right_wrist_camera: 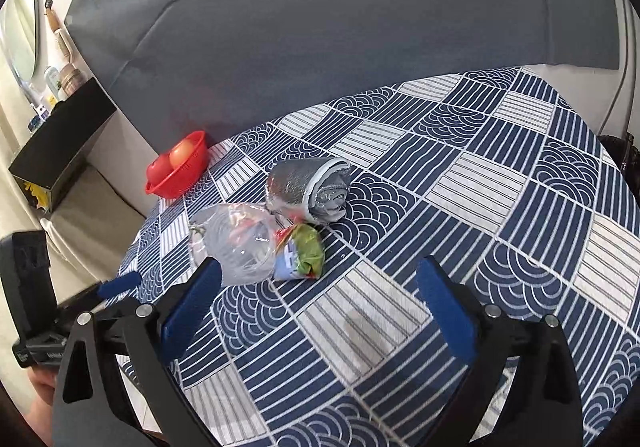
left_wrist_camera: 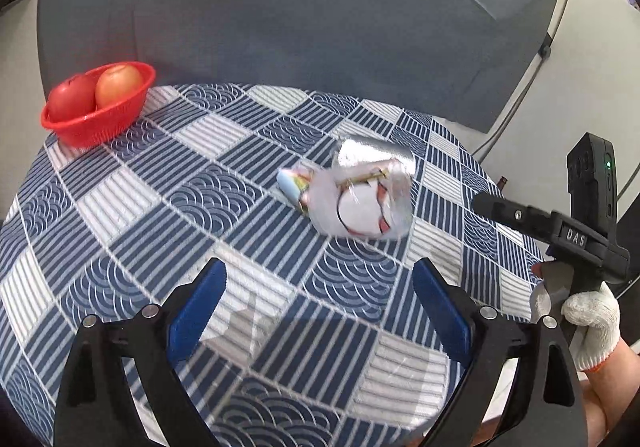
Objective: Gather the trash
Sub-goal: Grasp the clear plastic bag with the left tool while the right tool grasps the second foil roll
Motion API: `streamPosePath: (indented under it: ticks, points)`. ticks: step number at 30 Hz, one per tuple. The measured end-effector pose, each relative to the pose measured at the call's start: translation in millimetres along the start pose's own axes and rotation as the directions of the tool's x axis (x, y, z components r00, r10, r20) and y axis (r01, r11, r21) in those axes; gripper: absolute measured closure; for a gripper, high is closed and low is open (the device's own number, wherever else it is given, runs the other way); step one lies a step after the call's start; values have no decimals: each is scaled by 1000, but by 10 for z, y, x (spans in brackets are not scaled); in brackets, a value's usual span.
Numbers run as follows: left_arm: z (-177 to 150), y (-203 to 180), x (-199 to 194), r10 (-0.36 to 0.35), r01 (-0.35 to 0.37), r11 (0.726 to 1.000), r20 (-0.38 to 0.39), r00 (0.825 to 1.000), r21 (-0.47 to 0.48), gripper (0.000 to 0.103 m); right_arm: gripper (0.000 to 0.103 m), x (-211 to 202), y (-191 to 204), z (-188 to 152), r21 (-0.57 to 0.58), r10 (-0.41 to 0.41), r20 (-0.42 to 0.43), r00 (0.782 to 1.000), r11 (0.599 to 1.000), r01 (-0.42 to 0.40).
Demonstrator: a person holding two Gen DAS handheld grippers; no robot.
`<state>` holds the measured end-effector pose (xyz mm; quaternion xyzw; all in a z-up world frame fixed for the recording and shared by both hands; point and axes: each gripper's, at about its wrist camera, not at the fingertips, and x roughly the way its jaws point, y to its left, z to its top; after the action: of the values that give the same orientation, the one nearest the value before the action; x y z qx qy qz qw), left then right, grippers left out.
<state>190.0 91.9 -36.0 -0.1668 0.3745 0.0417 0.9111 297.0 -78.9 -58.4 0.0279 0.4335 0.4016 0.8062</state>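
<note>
- Silver foil-lined roll (right_wrist_camera: 308, 189), one, lies on its side on the blue-and-white patterned tablecloth (right_wrist_camera: 500, 207), long axis running ten to four o'clock in the right wrist view, spiral end toward four.
- One clear plastic bag (right_wrist_camera: 236, 243) and one crumpled green-and-blue wrapper (right_wrist_camera: 302, 257) touch it at seven o'clock.
- One red plastic basket (left_wrist_camera: 98, 107) with two fruits sits at ten o'clock.
- Left gripper (left_wrist_camera: 320, 295) and right gripper (right_wrist_camera: 320, 295) both gape wide, holding nothing.

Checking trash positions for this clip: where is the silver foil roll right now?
In the right wrist view, the silver foil roll lies mid-table on the checked cloth, just behind the clear plastic bag and the crumpled wrapper.
</note>
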Motion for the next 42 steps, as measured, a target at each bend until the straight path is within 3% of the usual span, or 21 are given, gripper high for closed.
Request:
streamPosePath:
  ticks: [10,18,24,32,35,37,38,41,42]
  points:
    - [209,298,351,15,-15,1000,-16,1000,-15,9,5,362,77,133,-66,-1,-47,999,998,-2]
    - [231,150,458,-153,153,988,-52,987,1,9,5,528,76,313,-69,86,-49,995,994,-89]
    - [257,-22,606,-163,167,985,-77,984,49,8,5,592,4,462,-26,133,-39,990,991,-134]
    - [332,75,855,-250,248,968,-103,963,-32,9,5,809,-76,589,3,156,-67,985,988,-157]
    - [347,39,893,-244,243,970,-107,964,-18,10,5,931,-137,620,31,166,-92,982,986,-164]
    - [343,3,907,-238,239,971,-107,965,1,20,5,1007,-199,627,66,176,-102,979,983,-169]
    - [343,-5,916,-236,239,971,-116,965,6,32,5,1030,-220,626,79,184,-108,977,981,-176]
    - [329,-22,909,-232,236,972,-118,966,19,33,5,1078,-252,630,92,194,-118,974,979,-184]
    - [326,-25,907,-228,233,972,-118,966,24,33,12,1096,-263,631,103,208,-124,970,975,-196]
